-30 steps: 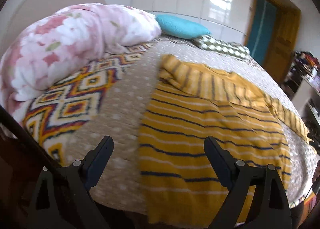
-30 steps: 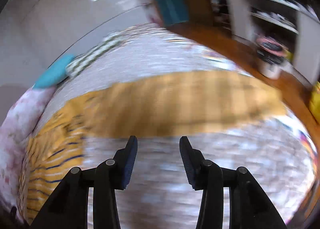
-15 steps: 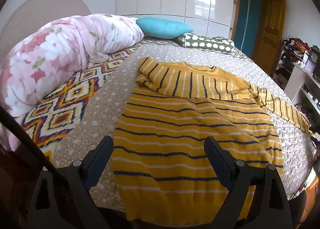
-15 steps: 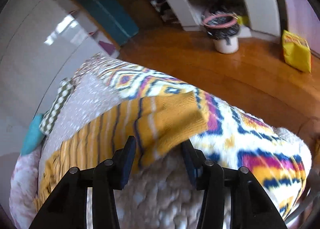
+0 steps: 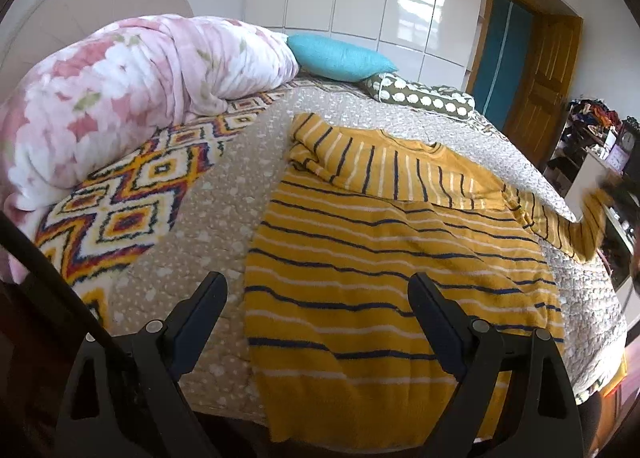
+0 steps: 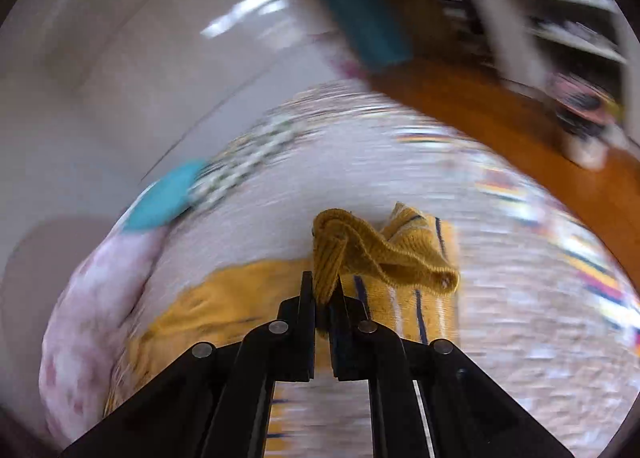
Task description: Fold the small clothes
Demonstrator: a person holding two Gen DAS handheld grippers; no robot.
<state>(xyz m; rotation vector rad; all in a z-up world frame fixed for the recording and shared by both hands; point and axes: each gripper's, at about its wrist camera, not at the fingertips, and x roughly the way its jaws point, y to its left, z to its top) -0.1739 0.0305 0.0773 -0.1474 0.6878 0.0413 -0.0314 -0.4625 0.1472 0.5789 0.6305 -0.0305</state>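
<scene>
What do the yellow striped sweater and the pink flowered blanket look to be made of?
Sweater: looks like soft knit yarn, matte; the cuff clamped in the right gripper shows ribbed knit rows and bends limply. Blanket: probably plush fleece, with a fuzzy, puffy surface; the fibre itself cannot be told.

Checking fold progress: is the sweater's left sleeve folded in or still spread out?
Folded in: the left sleeve lies across the yellow striped sweater, over its chest.

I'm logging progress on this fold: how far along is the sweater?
Done: the yellow striped sweater lies spread on the bed, its far sleeve already folded across the chest. In hand: the right gripper is shut on the other sleeve's cuff, lifted. Left: laying that sleeve over and folding the body; the left gripper is open.
</scene>
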